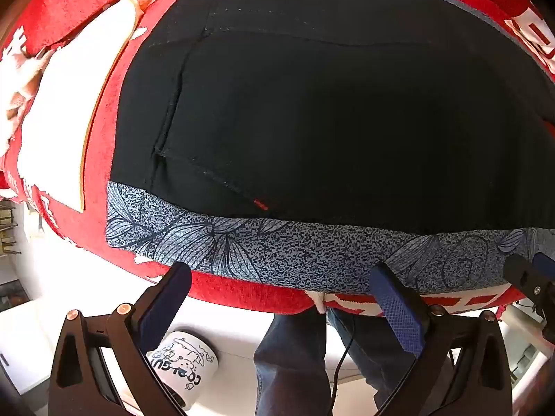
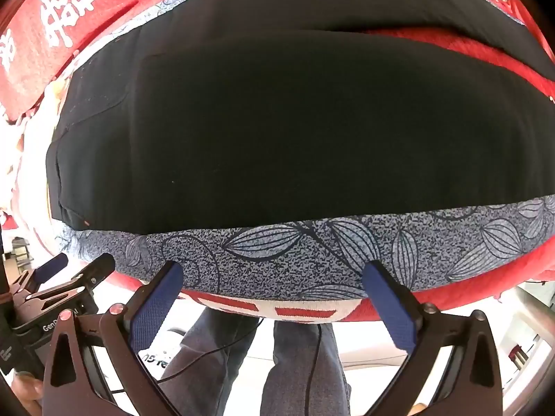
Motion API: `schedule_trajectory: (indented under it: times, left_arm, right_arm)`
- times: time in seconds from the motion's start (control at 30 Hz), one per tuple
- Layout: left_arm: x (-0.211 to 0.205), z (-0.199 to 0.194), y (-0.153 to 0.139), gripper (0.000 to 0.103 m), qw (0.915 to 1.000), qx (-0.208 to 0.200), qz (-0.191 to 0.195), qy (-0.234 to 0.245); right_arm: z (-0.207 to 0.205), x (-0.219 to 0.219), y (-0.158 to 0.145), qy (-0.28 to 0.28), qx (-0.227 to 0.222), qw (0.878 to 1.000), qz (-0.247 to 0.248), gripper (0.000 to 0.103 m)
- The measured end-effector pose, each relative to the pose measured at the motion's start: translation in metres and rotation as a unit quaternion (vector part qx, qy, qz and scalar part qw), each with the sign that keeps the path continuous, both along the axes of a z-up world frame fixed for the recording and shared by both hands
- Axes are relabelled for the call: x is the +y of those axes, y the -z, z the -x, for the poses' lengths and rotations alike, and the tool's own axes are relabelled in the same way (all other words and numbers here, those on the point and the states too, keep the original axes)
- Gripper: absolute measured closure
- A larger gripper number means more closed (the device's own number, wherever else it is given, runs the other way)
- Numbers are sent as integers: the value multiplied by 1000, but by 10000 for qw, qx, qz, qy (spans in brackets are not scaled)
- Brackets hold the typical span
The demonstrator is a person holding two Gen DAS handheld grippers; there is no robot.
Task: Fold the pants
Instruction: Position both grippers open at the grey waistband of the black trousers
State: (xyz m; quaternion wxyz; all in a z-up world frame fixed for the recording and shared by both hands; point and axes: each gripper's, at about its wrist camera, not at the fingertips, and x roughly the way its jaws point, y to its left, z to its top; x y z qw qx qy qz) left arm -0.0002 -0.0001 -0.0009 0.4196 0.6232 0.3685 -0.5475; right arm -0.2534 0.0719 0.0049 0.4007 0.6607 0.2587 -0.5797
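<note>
Pants (image 1: 329, 111), black, lie flat on a blue leaf-print cloth (image 1: 277, 253), which rests on a red cover (image 1: 242, 294) with white characters. In the left wrist view the pants fill the frame from 10 to 3 o'clock; a stitched pocket seam runs down at 9 o'clock and a small red tag (image 1: 260, 204) sits on the near hem at about 7 o'clock. The pants' near edge runs straight across, leaving a bare strip of cloth between it and the cover's front edge. A white panel (image 1: 69, 104) lies on the cover at 9 o'clock, clear of the pants.

The left gripper (image 1: 282, 298) hangs at 6 o'clock over the cover's front edge with its jaws wide apart and nothing between them; its blue pads (image 1: 395, 312) reach only the cloth's near border, short of the pants. The right gripper shows at 4 o'clock in this view (image 1: 530, 274), just beside it.

In the right wrist view the pants (image 2: 295, 131) fold into two layers, the upper fold's edge curving from 10 toward 3 o'clock, with red cover showing in a gap at 2 o'clock. The right gripper (image 2: 274, 294) also stands spread, holding nothing, its tips at the cloth's (image 2: 312, 253) near border. The left gripper (image 2: 83, 270) sits at 8 o'clock. Below both, past the cover's edge, are jeans legs (image 2: 295, 364), a cable, and a mug (image 1: 187, 364) on a pale floor.
</note>
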Motion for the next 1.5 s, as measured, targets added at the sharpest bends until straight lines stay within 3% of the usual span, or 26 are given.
schedule_trajectory:
  times: [1.5]
  left_arm:
    - [2,0,1,0,9999,20,95,-41]
  right_arm:
    - [2,-2,1,-12,65,9999,-79,0]
